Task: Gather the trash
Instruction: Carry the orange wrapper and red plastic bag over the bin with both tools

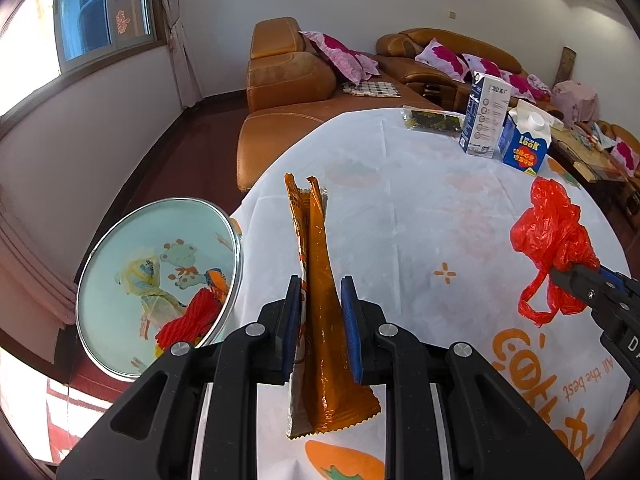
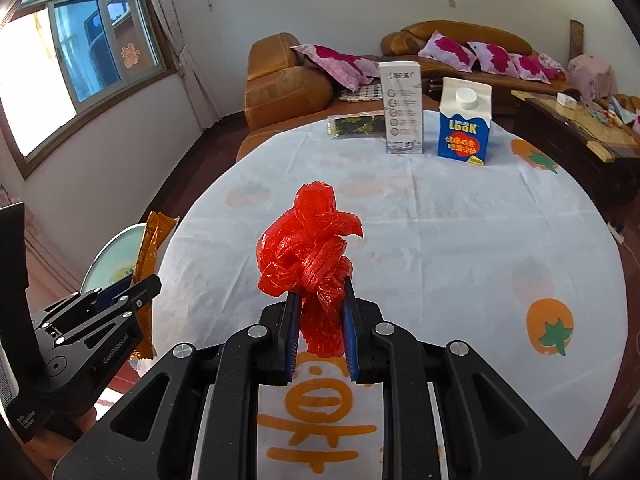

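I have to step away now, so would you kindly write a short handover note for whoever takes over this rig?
Left gripper: shut on the orange wrapper, held above the table's left edge.
Right gripper: shut on the crumpled red plastic bag, held over the table.
Bin: beside the table on the left, already holding some trash.
Done: both pieces picked up.
Left: drop both in the bin, then likely clear the blue carton, white box and dark packet at the far edge.

At my twelve o'clock: glossy orange foil wrapper (image 1: 320, 300); crinkled shiny red plastic bag (image 2: 312, 256); matt white cloth tablecloth (image 2: 440, 240).
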`<state>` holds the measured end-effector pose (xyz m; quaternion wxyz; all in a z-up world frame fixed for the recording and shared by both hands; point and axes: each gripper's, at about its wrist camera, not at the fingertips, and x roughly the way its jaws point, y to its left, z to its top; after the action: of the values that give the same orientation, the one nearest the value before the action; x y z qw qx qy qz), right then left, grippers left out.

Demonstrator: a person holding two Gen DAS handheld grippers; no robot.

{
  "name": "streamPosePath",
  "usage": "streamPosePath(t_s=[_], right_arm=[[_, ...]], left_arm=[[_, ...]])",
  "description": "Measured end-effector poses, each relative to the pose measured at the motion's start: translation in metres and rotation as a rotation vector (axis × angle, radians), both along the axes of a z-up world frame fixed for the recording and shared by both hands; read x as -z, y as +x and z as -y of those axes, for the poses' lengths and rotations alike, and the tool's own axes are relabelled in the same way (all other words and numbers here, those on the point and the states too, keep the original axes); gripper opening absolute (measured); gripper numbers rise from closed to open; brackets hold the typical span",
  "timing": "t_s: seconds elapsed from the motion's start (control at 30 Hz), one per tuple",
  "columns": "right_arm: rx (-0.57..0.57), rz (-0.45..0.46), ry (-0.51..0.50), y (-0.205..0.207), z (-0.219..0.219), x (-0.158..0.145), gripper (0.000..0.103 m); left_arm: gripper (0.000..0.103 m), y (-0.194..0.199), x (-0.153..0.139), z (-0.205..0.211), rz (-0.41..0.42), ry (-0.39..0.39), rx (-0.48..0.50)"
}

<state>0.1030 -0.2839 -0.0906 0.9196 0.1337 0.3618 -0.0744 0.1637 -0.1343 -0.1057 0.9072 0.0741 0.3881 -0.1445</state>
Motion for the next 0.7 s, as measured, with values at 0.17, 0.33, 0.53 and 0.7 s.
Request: streamPosePath(t_s=[0.17,0.33,0.53,0.7], right_arm=[[-0.016,0.004,-0.005,0.002,-0.011,-0.002,0.019],[-0.041,0.003,-0.007,0.004,-0.024,-0.001,0.019],[-0.077,-0.004,-0.014,0.01,-0.042,-0.001,0.019],[-0.113,-0.004,-0.018,0.016,-0.059,-0.002,0.019]], left_arm=[[0.02,0.0,0.001,-0.008,-0.003,-0.009,-0.009],[0.02,0.001,0.002,-0.018,-0.004,-0.01,-0.028],[0.02,0.002,0.002,-0.036,-0.005,-0.01,-0.056],[0.02,0.004,0.002,-0.054,-0.004,-0.008,-0.085]])
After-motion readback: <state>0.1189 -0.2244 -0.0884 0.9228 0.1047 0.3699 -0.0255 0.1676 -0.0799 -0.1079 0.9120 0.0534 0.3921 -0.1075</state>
